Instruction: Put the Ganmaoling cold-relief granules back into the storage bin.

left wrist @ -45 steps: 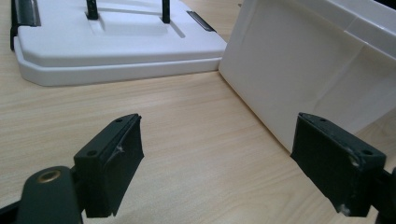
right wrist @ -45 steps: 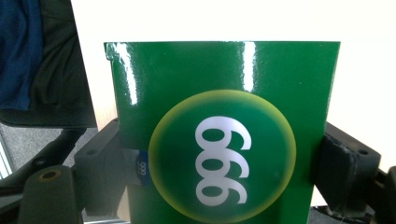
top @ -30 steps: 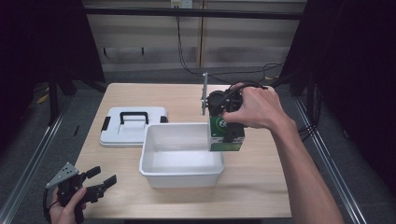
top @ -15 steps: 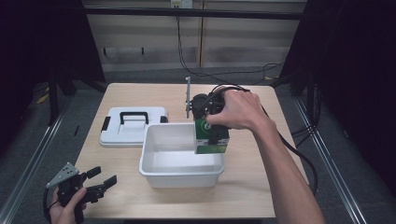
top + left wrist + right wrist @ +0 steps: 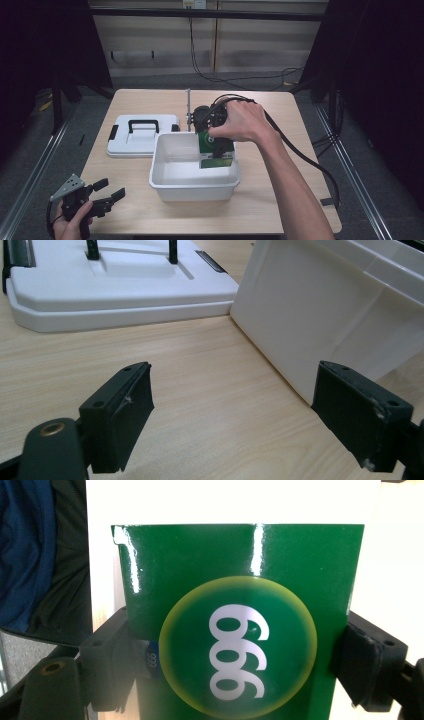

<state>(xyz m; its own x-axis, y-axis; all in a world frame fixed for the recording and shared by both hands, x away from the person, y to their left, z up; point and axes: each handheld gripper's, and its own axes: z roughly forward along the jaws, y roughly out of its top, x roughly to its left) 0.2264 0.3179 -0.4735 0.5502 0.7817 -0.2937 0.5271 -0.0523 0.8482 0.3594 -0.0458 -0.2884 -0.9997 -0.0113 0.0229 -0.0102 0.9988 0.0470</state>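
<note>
A green box (image 5: pixel 216 149) with a yellow-ringed circle and white figures (image 5: pixel 239 645) is held over the right part of the white bin (image 5: pixel 170 186), its lower end inside the bin. My right gripper (image 5: pixel 214 134) is shut on the green box, one jaw on each side of it in the right gripper view. My left gripper (image 5: pixel 111 193) rests at the table's front left corner, open with nothing between its fingers (image 5: pixel 122 415). It faces the white bin's wall (image 5: pixel 320 325).
A white lid (image 5: pixel 141 136) with a black handle lies flat left of the bin, also the white lid (image 5: pixel 100 295) ahead of the left gripper. A thin metal post (image 5: pixel 188 107) stands behind the bin. Black cables (image 5: pixel 300 155) trail off the table's right side.
My right gripper has carried the green box leftward and down, from the bin's right rim to inside the bin. The left gripper has stayed still.
</note>
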